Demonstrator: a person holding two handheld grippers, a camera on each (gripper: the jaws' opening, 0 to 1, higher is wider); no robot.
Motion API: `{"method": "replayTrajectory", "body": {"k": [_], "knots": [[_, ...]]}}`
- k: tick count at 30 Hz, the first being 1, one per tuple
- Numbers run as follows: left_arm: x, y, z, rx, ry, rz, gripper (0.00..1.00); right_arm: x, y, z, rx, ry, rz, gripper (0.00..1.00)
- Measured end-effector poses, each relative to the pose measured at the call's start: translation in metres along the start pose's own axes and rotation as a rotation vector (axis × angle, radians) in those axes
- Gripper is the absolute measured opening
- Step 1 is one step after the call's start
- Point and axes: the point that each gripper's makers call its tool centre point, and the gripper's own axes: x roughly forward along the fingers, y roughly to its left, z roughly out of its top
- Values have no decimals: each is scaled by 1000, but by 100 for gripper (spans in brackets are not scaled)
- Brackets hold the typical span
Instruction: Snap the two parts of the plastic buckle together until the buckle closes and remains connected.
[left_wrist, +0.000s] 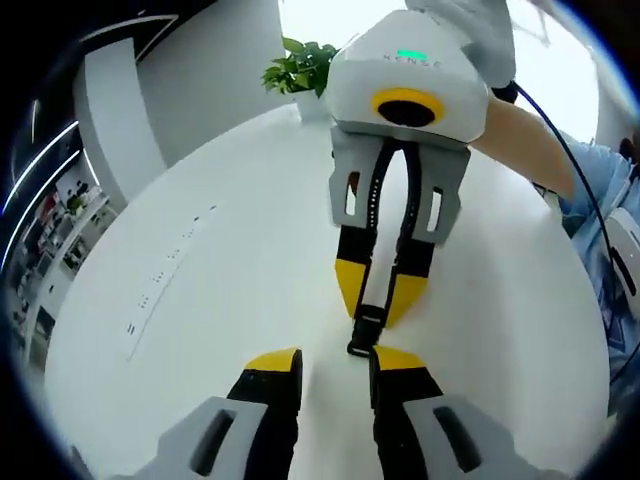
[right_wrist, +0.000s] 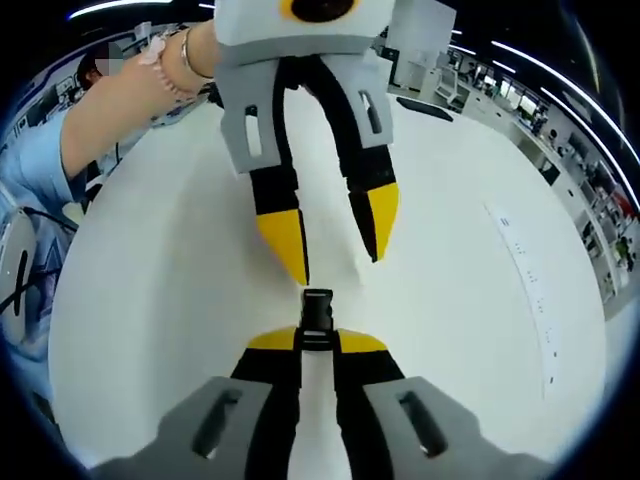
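White counter (left_wrist: 200, 300), round and glossy, carries the work; a strip of small dark marks runs across it.

Buckle (right_wrist: 317, 312): black plastic, one part visible, pinched between the closed fingers of the right gripper (right_wrist: 317, 338) and jutting forward beyond the yellow tips. From the left gripper view the same part hangs at those tips (left_wrist: 365, 330). A black strap (left_wrist: 385, 215) runs up between those fingers.

Left gripper (left_wrist: 335, 362): fingers parted, gripping nothing, just beside the buckle (the second part cannot be made out in either view).

Risks, as judged: fingers closing on the held part at a skew would twist it out of the right grip; pressing without the mating part lined up would slip or jam rather than click.

Room: potted plant (left_wrist: 300, 70) at the far counter edge, bright window behind, shelving to one side; a person's forearm and blue sleeve hold each gripper.
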Motion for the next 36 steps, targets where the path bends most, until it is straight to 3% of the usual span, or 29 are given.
{"method": "replayTrajectory", "body": {"k": [6,12,18,23,26,28,30,33,36], "knots": [[-8,9,-2,-18,5,52,27,-3,-9,-2,-4,-21,-57,11],[-20,19,0,-6,30,124,27,-20,-15,8,33,-90,-93,14],[-44,27,12,-58,-49,204,27,-46,-24,19,105,-214,-232,17],[-63,25,19,-67,-114,246,28,-65,-21,20,142,-269,-315,18],[-83,22,27,-74,-192,311,32,-81,-12,24,165,-321,-364,20],[-96,21,33,-62,-248,354,37,-87,-8,17,172,-297,-401,21],[-106,21,34,-71,-279,398,42,-98,-8,13,186,-315,-457,22],[-120,13,30,-65,-297,426,42,-111,-4,10,201,-352,-488,25],[-137,11,31,-85,-347,485,42,-122,5,9,202,-378,-463,28]]}}
